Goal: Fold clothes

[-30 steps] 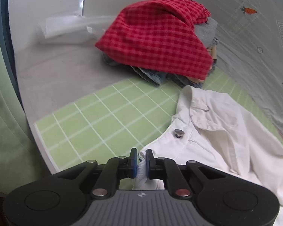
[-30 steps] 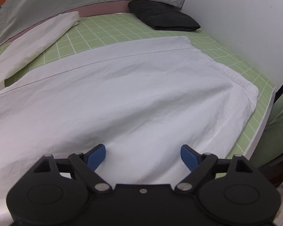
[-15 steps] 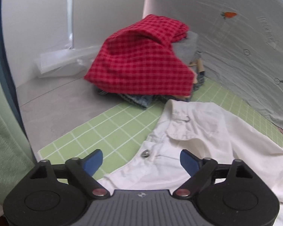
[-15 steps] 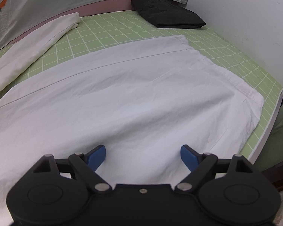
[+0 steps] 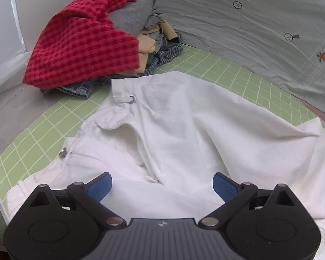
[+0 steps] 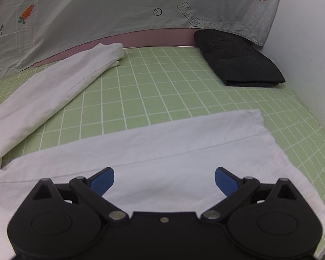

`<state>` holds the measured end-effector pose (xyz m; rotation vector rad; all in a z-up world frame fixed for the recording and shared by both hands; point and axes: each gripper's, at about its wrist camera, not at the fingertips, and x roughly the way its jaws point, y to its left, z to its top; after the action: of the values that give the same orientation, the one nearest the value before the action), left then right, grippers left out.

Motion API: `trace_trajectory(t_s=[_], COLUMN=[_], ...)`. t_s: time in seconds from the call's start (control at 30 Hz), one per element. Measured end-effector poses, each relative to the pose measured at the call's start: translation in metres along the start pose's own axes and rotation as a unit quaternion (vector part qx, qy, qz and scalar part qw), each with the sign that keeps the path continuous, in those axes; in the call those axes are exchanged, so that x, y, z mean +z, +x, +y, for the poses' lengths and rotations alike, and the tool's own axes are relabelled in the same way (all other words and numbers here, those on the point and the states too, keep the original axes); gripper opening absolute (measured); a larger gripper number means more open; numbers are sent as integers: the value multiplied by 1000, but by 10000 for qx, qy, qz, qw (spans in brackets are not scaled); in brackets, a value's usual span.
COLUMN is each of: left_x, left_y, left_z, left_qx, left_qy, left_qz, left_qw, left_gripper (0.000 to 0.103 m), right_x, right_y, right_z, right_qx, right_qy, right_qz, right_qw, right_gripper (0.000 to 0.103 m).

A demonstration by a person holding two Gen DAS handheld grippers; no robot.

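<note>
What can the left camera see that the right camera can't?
Only the left wrist view shows the pile of unfolded clothes with the red checked shirt on top, and the white garment's metal button. Only the right wrist view shows the folded black garment by the wall. Both show the white garment on the green grid mat, the grey carrot-print sheet, and an open hand-held gripper.

White cotton trousers (image 5: 184, 130): rumpled waistband, metal button, lying on the mat; legs (image 6: 162, 149) spread flat.
Clothes pile (image 5: 93, 43): red checked cloth on top, unfolded.
Black garment (image 6: 238, 58): folded, far corner.
</note>
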<state>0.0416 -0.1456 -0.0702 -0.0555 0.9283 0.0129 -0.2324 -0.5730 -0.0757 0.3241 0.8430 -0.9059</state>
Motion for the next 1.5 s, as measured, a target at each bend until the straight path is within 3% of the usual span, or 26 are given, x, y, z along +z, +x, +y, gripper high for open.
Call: trace_trajectory(t_s=[0.1, 0.17, 0.27, 0.53, 0.8, 0.87, 0.9, 0.93, 0.97, 1.07, 1.3, 1.4, 1.5], left_x=[7, 12, 25, 50, 56, 55, 55, 56, 56, 58, 63, 66, 68], left_y=[17, 29, 50, 96, 106, 106, 106, 107, 107, 108, 111, 113, 115], left_z=[-17, -29, -39, -56, -48, -49, -49, -49, -49, -48, -47, -49, -54], left_qx=[140, 234, 475, 982, 849, 855, 857, 851, 845, 818, 725, 685, 667], left_qy=[6, 11, -74, -180, -598, -595, -600, -609, -618, -625, -522, -429, -385], left_qz=[58, 97, 264, 535, 529, 502, 501, 514, 526, 566, 679, 730, 724], left_qw=[9999, 9997, 9985, 9936, 9932, 9933, 9933, 9932, 9931, 9931, 9937, 9941, 9944], left_gripper=[99, 99, 99, 100, 103, 103, 103, 103, 103, 103, 103, 103, 103], right_x=[30, 51, 85, 159, 184, 182, 182, 182, 182, 178, 157, 165, 188], right_y=[24, 42, 72, 150, 194, 194, 192, 189, 185, 165, 90, 66, 46], right_z=[6, 12, 27, 83, 120, 123, 124, 124, 120, 98, 21, -2, -13], right_qx=[79, 165, 368, 795, 992, 1118, 1055, 1015, 1021, 869, -99, -448, -530], right_qy=[29, 86, 214, 133, 275, 214, 130, 59, 11, 158, 452, 500, 651], right_qz=[-75, -131, -129, -291, -223, -218, -266, -320, -386, -596, -1202, -1540, -1974], right_qw=[9999, 9997, 9990, 9963, 9944, 9933, 9940, 9943, 9940, 9943, 9917, 9858, 9767], right_gripper=[97, 87, 80, 79, 77, 45, 40, 19, 10, 6, 5, 5, 5])
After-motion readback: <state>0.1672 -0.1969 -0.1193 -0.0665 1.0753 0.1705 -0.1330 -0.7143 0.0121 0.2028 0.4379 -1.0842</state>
